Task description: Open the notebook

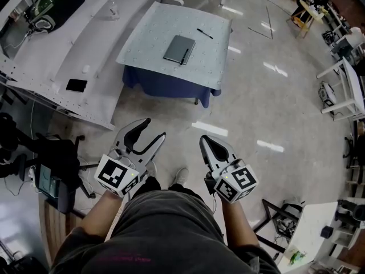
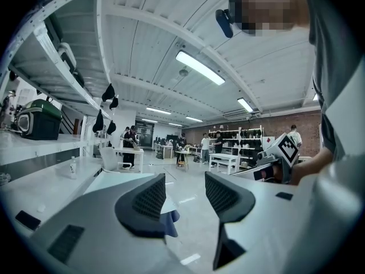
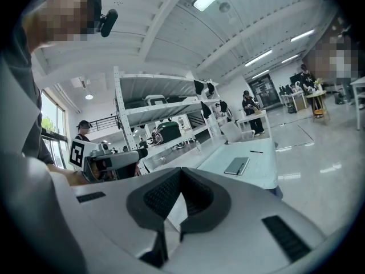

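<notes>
A closed grey notebook point(image 1: 178, 48) lies flat on a small white table point(image 1: 148, 33) with a blue skirt, far ahead of me. A dark pen point(image 1: 184, 56) is clipped at the notebook's right edge, and a second pen point(image 1: 205, 33) lies loose behind it. Both grippers hang near the person's waist, well short of the table. My left gripper point(image 1: 155, 128) stands open with nothing between its jaws point(image 2: 185, 196). My right gripper point(image 1: 204, 140) is shut and empty point(image 3: 181, 177). In the right gripper view the notebook point(image 3: 236, 165) shows beyond the jaws.
A long white workbench point(image 1: 57, 56) runs along the left, with a black flat device point(image 1: 76, 85) and a green bag point(image 1: 54, 4) on it. A black chair point(image 1: 57, 170) stands at my left. White tables point(image 1: 348, 90) stand at the right. People stand far off point(image 2: 130, 138).
</notes>
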